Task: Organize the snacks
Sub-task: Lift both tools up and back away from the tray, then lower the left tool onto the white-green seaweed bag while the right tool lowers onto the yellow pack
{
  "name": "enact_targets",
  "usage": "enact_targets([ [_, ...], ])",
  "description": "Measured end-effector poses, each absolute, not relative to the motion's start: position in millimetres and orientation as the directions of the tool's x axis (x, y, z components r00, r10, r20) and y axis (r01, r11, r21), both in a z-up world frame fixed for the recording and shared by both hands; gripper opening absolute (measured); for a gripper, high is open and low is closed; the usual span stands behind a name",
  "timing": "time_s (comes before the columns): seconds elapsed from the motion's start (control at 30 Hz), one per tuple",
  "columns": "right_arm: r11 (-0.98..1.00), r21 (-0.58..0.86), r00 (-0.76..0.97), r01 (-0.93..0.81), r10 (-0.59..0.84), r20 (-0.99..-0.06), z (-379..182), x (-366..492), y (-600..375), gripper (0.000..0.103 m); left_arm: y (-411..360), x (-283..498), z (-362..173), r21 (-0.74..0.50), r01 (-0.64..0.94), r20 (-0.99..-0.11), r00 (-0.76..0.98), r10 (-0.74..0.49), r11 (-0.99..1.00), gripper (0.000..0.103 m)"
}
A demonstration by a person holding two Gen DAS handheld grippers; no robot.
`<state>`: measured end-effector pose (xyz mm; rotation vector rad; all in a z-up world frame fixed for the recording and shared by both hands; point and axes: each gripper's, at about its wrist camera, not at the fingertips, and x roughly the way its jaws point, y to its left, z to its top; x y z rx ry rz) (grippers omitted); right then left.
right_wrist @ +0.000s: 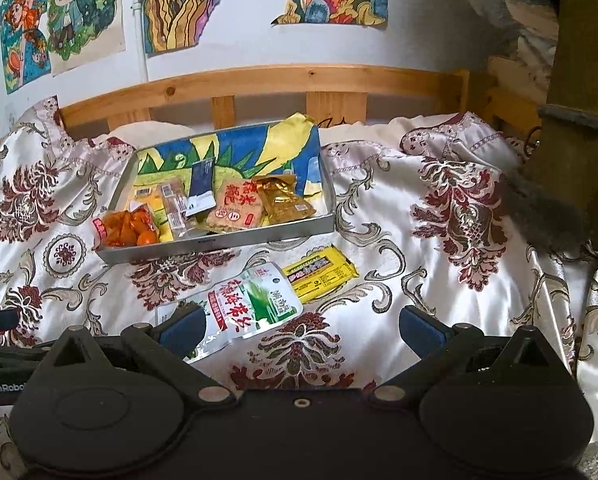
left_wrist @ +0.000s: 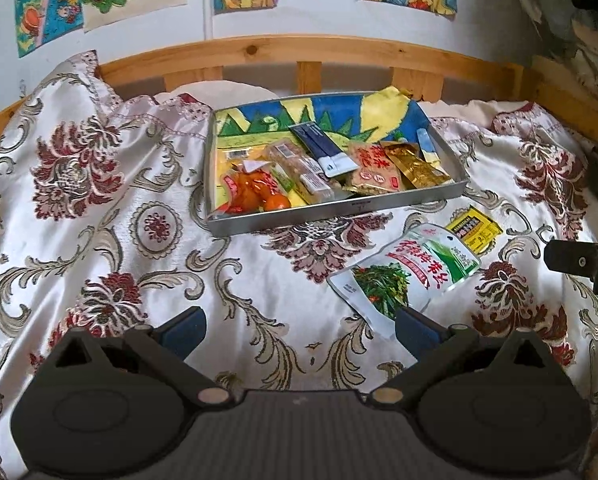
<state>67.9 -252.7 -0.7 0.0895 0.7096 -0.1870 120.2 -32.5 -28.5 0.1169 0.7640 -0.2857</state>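
Observation:
A grey metal tray (left_wrist: 339, 210) (right_wrist: 219, 242) sits on the floral bedspread and holds several snack packets: orange ones at its left, a dark blue tube, a red-and-tan packet and gold packets. In front of the tray lie a white and green pouch (left_wrist: 407, 272) (right_wrist: 243, 304) and a yellow packet (left_wrist: 474, 229) (right_wrist: 321, 274). My left gripper (left_wrist: 299, 330) is open and empty above the bedspread, the pouch by its right finger. My right gripper (right_wrist: 299, 328) is open and empty, its left finger over the pouch's near end.
A wooden bed rail (left_wrist: 299, 50) (right_wrist: 259, 80) runs behind the tray, with drawings on the wall above. A white pillow (left_wrist: 219, 94) lies behind the tray. A dark green and grey garment (right_wrist: 559, 160) hangs at the right. The other gripper's tip (left_wrist: 579, 260) shows at right.

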Motion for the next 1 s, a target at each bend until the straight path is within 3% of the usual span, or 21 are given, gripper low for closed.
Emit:
enact_targets([
  [0.37,0.978,0.095,0.685,0.185,-0.059,-0.726,-9,97,-265,0.102,-52,152,-41,-0.031,0.38,-0.709,0.644,-0.288,0.925,0.102],
  [0.6,0.982,0.055,0.681,0.179,-0.084,-0.727,-9,125,-274,0.102,-64,174,-59,-0.056,0.43,-0.726,0.602,-0.333,0.901,0.102],
  [1.0,0.984,0.15,0.606,0.101,0.059,-0.793,-32,180,-311,0.102,-93,209,-92,0.039,0.629,-0.708,0.565,-0.423,0.776,0.103],
])
